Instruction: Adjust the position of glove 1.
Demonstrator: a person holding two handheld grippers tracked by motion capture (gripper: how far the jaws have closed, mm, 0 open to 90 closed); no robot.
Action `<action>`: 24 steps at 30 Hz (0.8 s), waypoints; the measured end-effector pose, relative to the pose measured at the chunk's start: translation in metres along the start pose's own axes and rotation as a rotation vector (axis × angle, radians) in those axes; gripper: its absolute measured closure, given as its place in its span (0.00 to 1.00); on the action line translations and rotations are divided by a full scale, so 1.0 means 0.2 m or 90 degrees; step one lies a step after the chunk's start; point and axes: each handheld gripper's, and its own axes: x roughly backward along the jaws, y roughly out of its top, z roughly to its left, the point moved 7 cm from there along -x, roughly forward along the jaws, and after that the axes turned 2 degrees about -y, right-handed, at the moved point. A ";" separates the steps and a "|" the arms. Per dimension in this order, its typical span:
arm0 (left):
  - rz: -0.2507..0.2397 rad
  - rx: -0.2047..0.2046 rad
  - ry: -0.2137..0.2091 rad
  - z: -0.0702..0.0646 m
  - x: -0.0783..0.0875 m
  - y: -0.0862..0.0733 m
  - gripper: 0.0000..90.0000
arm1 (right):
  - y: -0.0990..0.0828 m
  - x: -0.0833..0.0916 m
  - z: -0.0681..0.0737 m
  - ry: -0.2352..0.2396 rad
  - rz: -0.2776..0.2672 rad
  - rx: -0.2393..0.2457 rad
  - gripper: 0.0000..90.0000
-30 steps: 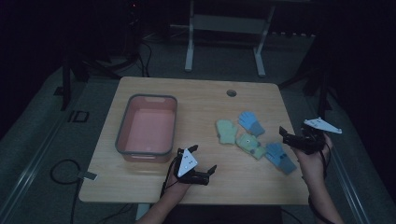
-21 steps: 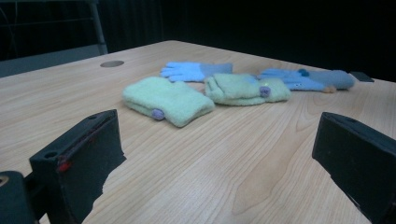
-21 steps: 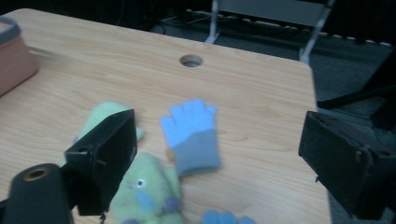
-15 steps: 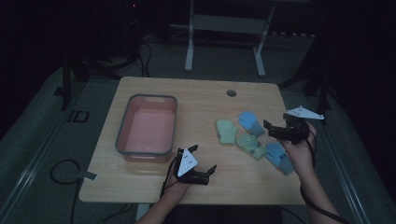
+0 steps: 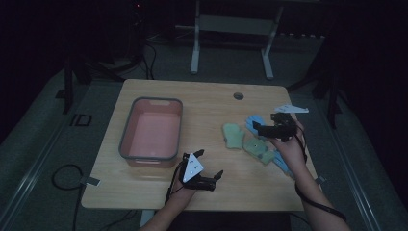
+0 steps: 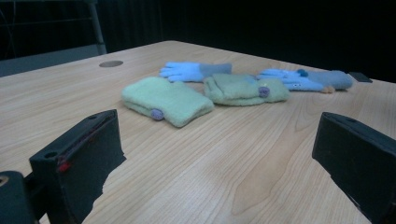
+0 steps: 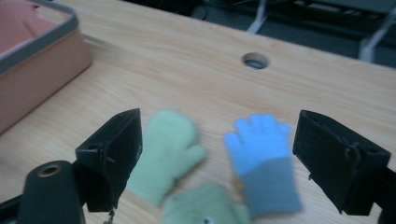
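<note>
The right gripper (image 5: 262, 129) hovers over the cluster of gloves near the right edge of the pale wooden table (image 5: 207, 103), jaws spread wide and holding nothing. In its own view the jaws straddle two items: a light green fleece mitten (image 7: 164, 151) and a bright blue knitted glove with a grey cuff (image 7: 264, 156), both lying flat, fingers toward the far edge. Judged from this framing, one of the two is the intended pick, though which cannot be told.

A second green mitten (image 5: 258, 149) and a second blue glove (image 5: 284, 161) lie just beside them, closer to the near right corner, partly under the person's right hand.

The left gripper (image 5: 211, 169) rests low by the near edge, jaws likewise apart and empty (apparently parked while the other works).

The pink plastic bin with a grey rim (image 5: 126, 139) stands toward the left edge, nothing visible inside; it is the likely destination.
</note>
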 end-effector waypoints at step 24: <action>0.000 0.004 -0.010 0.00 0.00 0.00 0.02 | -0.12 -0.41 0.22 0.096 0.084 0.054 0.59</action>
